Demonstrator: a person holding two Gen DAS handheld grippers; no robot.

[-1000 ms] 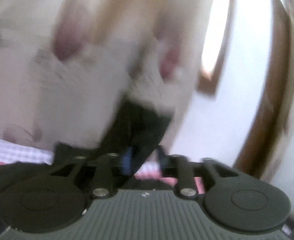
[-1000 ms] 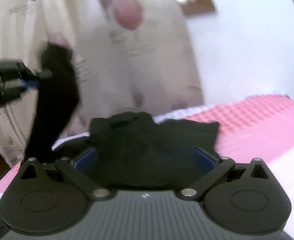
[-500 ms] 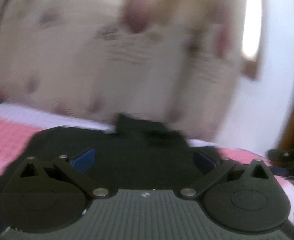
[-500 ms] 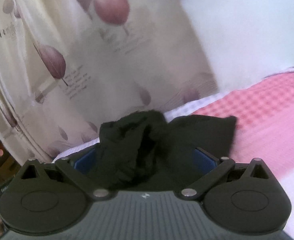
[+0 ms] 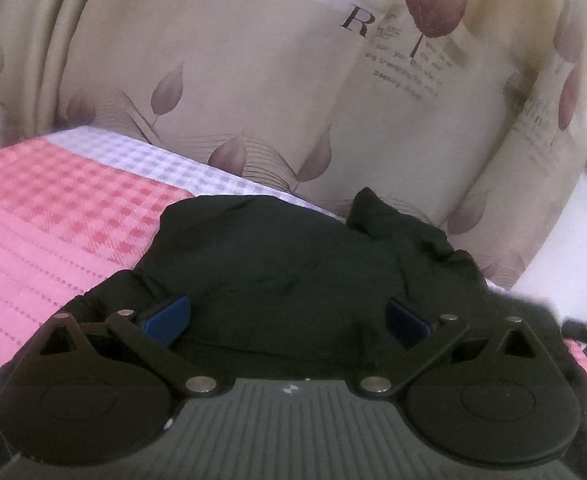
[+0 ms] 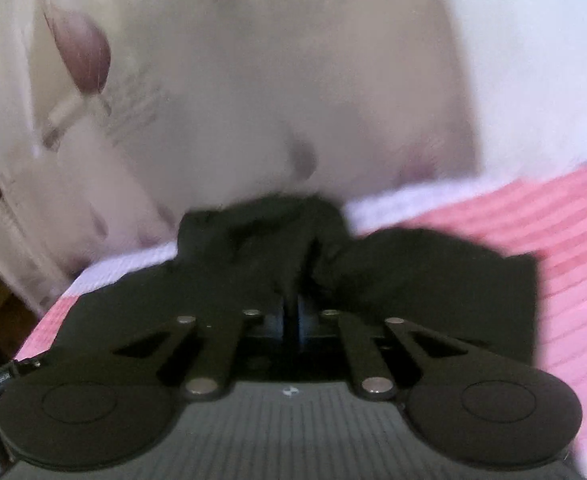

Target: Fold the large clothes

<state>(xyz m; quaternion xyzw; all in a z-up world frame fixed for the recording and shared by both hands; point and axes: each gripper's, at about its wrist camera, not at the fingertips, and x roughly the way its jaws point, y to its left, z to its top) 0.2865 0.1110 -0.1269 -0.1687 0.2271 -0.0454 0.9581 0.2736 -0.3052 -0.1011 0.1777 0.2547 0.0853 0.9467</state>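
The left tool (image 5: 289,320) stands with its blue pads (image 5: 167,318) wide apart, pressing on nothing, low over a black garment (image 5: 277,256) that lies spread between and ahead of them. The right tool (image 6: 291,320) has its pads together, clamped on a bunched fold of the same black garment (image 6: 433,272), which rises in a ridge just ahead of the tips. The garment lies on a bed with a pink checked cover (image 5: 53,208). Behind the bed hangs a cream curtain (image 5: 253,60) printed with purple leaves and lettering.
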